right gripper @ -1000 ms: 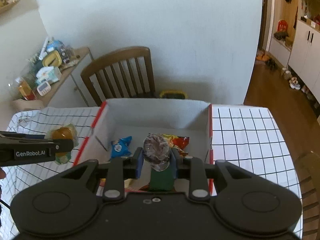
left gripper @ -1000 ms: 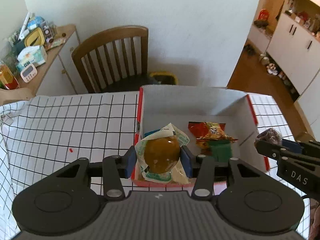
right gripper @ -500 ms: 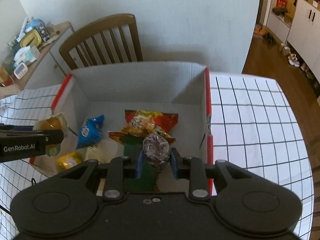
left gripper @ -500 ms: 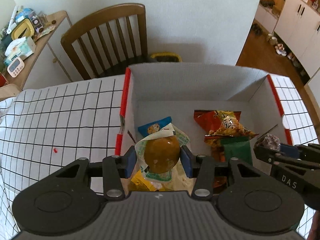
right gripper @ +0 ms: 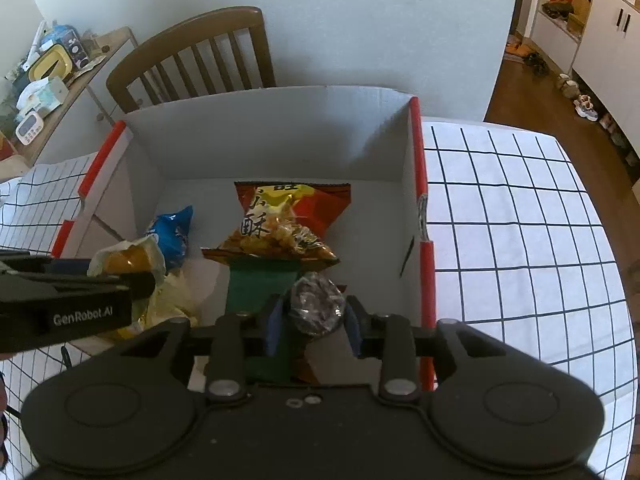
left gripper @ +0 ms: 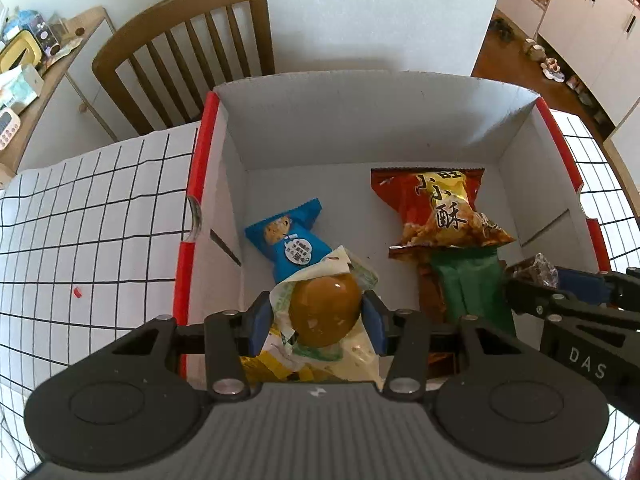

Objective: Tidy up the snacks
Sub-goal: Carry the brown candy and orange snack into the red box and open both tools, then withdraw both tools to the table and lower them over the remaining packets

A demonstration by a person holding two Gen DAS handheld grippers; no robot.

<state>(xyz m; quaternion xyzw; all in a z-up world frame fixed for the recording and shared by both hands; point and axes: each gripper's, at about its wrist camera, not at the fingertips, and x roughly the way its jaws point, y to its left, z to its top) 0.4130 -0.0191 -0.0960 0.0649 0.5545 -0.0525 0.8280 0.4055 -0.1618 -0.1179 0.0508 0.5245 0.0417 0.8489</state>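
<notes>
Looking down into a white cardboard box [left gripper: 360, 128] with red outer faces, open-topped, on the worktop [left gripper: 100, 220] under a white cloth with a black grid.

Left tongs [left gripper: 318, 316]: blue pads closed on a round, glossy brown egg snack [left gripper: 322, 312] in a crinkled clear and white wrapper, held over the near left of the box.

Right tongs [right gripper: 314, 320]: jaws have just been opening and stand narrow. A dark, lumpy snack [right gripper: 316, 304] in shiny clear film sits between the pads, with a slight gap on each side, low over the near right of the box.

On the box floor:
- a flat blue packet [left gripper: 288, 244], far left, its near end under the egg wrapper
- a puffy red and yellow crisp bag [left gripper: 440, 208], far right
- a matt green packet [left gripper: 468, 292], near end hidden by the tongs
- yellow packets [left gripper: 264, 364], mostly covered, print unreadable

A slatted wooden chair [left gripper: 188, 40] stands beyond the box.
</notes>
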